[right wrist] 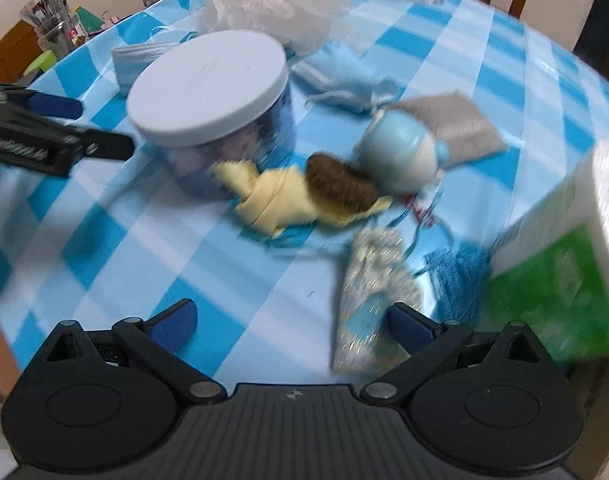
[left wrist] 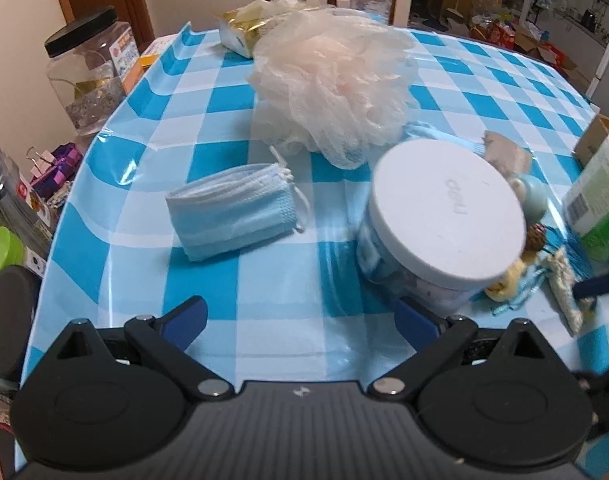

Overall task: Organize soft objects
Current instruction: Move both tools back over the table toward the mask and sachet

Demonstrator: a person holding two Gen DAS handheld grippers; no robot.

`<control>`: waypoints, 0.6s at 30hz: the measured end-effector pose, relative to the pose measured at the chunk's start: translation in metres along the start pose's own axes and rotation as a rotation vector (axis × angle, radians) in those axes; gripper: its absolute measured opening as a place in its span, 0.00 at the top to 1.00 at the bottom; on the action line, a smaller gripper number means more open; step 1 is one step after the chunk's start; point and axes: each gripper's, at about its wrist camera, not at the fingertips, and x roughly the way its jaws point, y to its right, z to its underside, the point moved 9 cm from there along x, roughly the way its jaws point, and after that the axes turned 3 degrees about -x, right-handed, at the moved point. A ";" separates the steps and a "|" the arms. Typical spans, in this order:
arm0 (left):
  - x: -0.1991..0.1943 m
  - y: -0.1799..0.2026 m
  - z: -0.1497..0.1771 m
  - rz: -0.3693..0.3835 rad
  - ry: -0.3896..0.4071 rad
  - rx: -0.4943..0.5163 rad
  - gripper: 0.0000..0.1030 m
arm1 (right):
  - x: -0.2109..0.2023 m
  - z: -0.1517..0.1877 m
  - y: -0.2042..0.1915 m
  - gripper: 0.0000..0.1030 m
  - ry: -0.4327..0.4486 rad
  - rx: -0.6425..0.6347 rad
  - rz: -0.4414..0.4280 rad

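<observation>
Both grippers are spread wide with nothing in them, hovering low over the checkered table (left wrist: 232, 92), so I'd guess it's still the sizing-things-up stage. The left gripper (left wrist: 300, 320) faces the folded blue mask (left wrist: 232, 212), lying flat toward the left edge, easy to pinch. The peach bath pouf (left wrist: 332, 80) sits behind it toward the far edge. The white-lidded jar (left wrist: 444, 212) stands right of the mask, lid on. The right gripper (right wrist: 292, 324) hangs just beside the sparkly pouch (right wrist: 368, 292), near the yellow cloth (right wrist: 276, 204) and green box (right wrist: 560, 280).

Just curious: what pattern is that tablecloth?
Blue-and-white checked plastic tablecloth; clearest in the left wrist view.
</observation>
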 end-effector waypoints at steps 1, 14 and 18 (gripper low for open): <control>0.001 -0.003 -0.002 -0.010 0.004 -0.002 0.03 | -0.002 0.002 -0.002 0.00 0.000 0.006 -0.008; 0.017 -0.040 -0.036 -0.094 0.071 -0.116 0.03 | 0.000 0.008 -0.006 0.00 0.013 -0.031 0.067; 0.025 -0.044 -0.044 -0.093 0.083 -0.150 0.03 | 0.001 0.009 -0.008 0.00 0.017 -0.043 0.077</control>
